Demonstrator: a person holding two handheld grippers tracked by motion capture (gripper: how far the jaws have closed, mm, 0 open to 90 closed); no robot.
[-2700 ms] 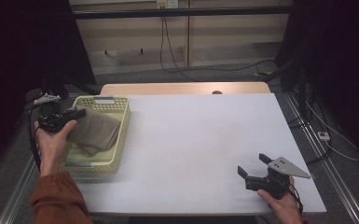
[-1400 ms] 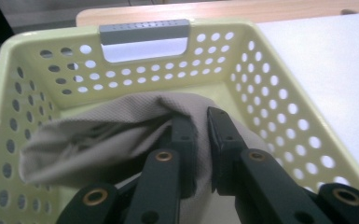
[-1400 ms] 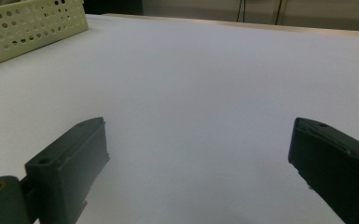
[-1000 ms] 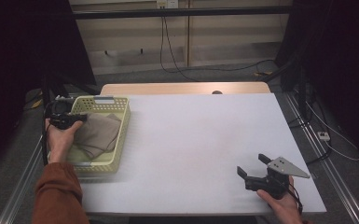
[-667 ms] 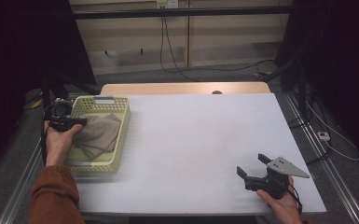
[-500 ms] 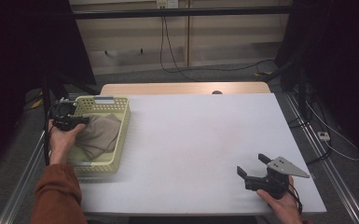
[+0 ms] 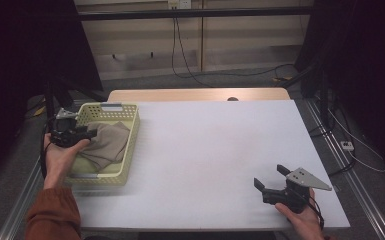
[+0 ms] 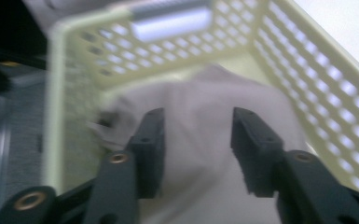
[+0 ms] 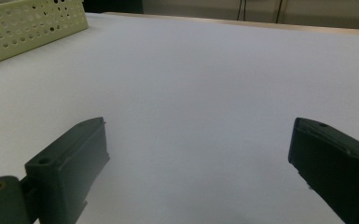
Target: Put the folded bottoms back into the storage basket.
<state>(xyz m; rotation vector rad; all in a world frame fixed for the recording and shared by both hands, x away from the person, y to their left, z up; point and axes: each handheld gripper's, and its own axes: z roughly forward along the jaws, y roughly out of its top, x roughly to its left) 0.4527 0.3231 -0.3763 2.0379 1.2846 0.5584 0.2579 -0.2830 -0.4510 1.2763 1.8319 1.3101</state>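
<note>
A pale yellow perforated basket [image 7: 131, 137] stands at the table's left edge with a grey-brown cloth [image 7: 109, 144] bunched inside it. My left gripper [image 7: 89, 134] reaches over the basket's left rim, pointing at the cloth. In the left gripper view its jaws have just been opening; the left gripper [image 8: 198, 140] stands open over the cloth [image 8: 200, 102], and neither pad presses on it. My right gripper [image 7: 270, 176] rests near the table's front right, held by a hand. The right gripper [image 9: 200, 154] is wide open above bare white tabletop.
The white table [image 7: 215, 145] has a wooden strip [image 7: 195, 95] along its far edge. Cables trail on the floor behind and to the right. A corner of the basket [image 9: 32, 23] lies far to the upper left in the right gripper view.
My left gripper has drawn back from the middle of the basket to its left rim, and the cloth has bunched up. The right gripper has not moved.
</note>
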